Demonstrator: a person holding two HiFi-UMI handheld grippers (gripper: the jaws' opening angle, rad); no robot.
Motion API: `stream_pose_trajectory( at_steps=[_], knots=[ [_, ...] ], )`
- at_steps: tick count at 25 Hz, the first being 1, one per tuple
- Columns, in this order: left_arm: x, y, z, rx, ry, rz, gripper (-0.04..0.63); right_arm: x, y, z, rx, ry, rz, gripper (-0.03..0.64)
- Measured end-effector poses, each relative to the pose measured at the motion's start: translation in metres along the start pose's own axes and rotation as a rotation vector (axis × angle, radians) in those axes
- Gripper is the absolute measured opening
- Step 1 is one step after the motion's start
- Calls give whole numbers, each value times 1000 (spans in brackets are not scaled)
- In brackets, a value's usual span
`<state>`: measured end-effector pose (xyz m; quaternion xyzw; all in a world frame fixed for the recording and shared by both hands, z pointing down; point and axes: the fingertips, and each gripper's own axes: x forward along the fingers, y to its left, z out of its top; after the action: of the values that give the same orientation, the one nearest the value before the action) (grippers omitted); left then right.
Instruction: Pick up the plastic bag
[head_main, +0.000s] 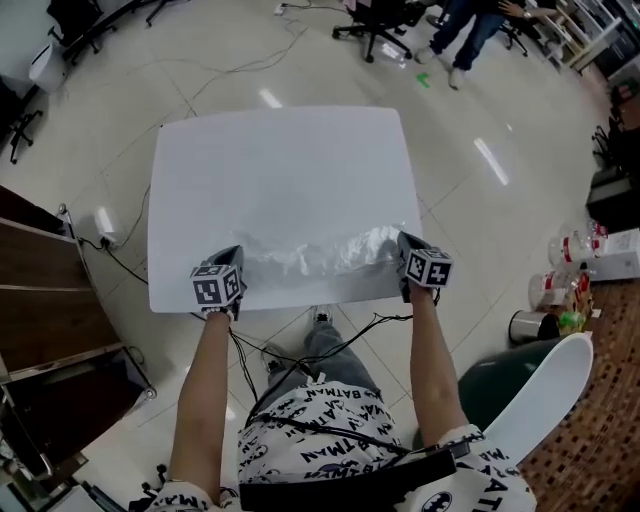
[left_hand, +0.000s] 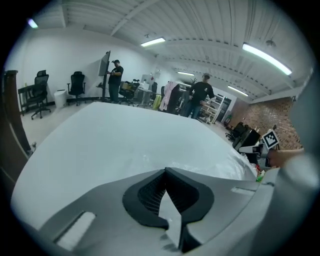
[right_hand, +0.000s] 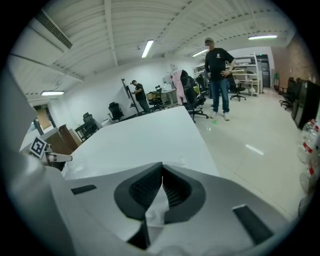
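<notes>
The clear, crumpled plastic bag (head_main: 320, 255) lies stretched along the near edge of the white table (head_main: 280, 160). My left gripper (head_main: 233, 258) is at the bag's left end and my right gripper (head_main: 406, 242) at its right end. In the left gripper view the jaws of the left gripper (left_hand: 165, 172) meet at their tips, with a strip of film (left_hand: 167, 210) pinched between the pads. The right gripper view shows the same: the right gripper (right_hand: 161, 171) is shut, with crinkled film (right_hand: 155, 210) between its pads. More of the bag (left_hand: 205, 160) spreads over the table beyond the left jaws.
A wooden cabinet (head_main: 40, 290) stands left of the table. Bottles and a can (head_main: 570, 260) sit on the floor at the right, by a white curved seat (head_main: 545, 390). Cables trail under the table's near edge. People (right_hand: 218, 75) and office chairs (head_main: 375, 20) are far behind.
</notes>
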<state>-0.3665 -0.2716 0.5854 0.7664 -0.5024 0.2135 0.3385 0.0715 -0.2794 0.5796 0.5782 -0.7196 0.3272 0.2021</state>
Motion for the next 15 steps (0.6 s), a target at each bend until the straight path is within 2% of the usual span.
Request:
stream_pose_trajectory(
  at_steps=[2,4,9,13,15],
  knots=[
    [7,7,-6,6,24,25,6,14,3,-6,-30,49,18,2],
    [13,16,-10,7,37,61,6,23,-1,-13,-46,94,-9,2],
    [19,31,-15,15,53,128,6,23,-15,-15,-27,104,-42,1],
    [23,31,-8,-13,51,97,6,26,-16,-13,-22,106,-25,0],
    [11,22,4,-26,-5,48,6,17,-12,-9,-40,83,-11,2]
  ],
)
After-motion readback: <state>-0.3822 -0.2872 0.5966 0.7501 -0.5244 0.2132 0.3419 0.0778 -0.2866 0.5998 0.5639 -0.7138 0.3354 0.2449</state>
